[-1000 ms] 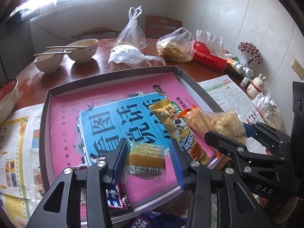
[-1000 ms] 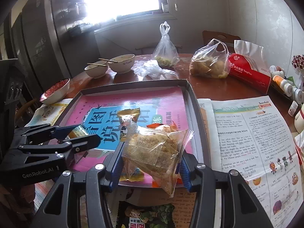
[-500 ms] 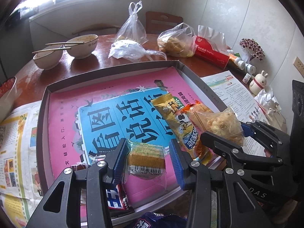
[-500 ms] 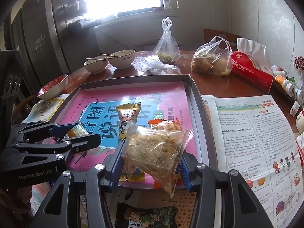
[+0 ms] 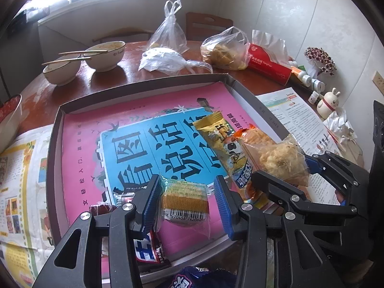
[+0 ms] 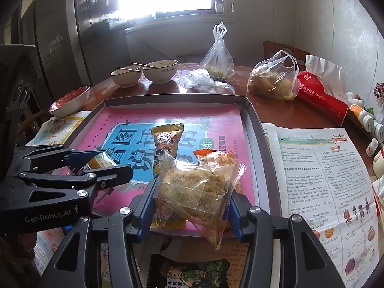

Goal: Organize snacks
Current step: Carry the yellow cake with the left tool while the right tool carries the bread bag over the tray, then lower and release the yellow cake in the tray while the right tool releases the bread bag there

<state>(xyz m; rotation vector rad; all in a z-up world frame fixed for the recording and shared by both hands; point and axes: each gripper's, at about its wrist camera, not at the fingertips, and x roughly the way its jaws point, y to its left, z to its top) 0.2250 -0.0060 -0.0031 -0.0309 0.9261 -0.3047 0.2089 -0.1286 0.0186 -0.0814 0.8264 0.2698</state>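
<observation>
Left wrist view: the left gripper [image 5: 186,198] has its blue fingers [image 5: 150,198] set either side of a small clear-wrapped cake [image 5: 184,198]; the left one touches the wrapper, while a sliver of gap shows at the right, so a firm pinch cannot be confirmed. The cake is yellow with a barcode strip facing the camera. It sits above the near edge of the tray [image 5: 51,158]. Below the fingers, a red-and-blue packet [image 5: 148,252] is half hidden by the gripper frame. To the right, the right gripper [image 5: 285,168] carries a crumbly bag [image 5: 279,159] beside a yellow packet [image 5: 222,141].

Right wrist view: the right gripper [image 6: 192,201] pinches that crumbly bag [image 6: 196,189] between its fingers [image 6: 147,204]; the clear film shows golden flaky filling. It hangs above the tray's [image 6: 259,144] near right corner. The left gripper [image 6: 96,163] crosses left of the fingers, the cake [image 6: 102,162] mostly hidden. A green packet [image 6: 192,273] on the counter is cut off below.
</observation>
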